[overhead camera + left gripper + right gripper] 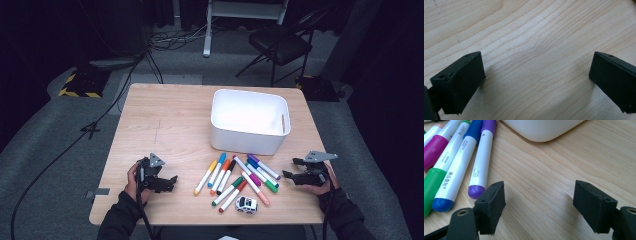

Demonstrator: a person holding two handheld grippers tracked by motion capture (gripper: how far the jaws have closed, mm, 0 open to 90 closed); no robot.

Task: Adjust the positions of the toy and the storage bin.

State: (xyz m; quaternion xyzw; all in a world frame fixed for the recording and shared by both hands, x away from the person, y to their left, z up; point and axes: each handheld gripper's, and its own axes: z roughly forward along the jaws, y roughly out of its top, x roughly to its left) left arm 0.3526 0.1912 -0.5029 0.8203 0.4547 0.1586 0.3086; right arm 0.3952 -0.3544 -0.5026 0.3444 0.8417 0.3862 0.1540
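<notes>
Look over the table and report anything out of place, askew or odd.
One oddity: a small white toy car sits among the markers, near the table's front edge. The markers lie loose and fanned at differing angles rather than inside the white bin, which stands upright. Nothing looks spilled or damaged.

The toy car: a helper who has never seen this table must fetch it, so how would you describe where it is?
Start at the white bin on the wooden table. In front of it lies a spread of markers. The toy car sits at their near end, the one small white wheeled thing among long pens.
</notes>
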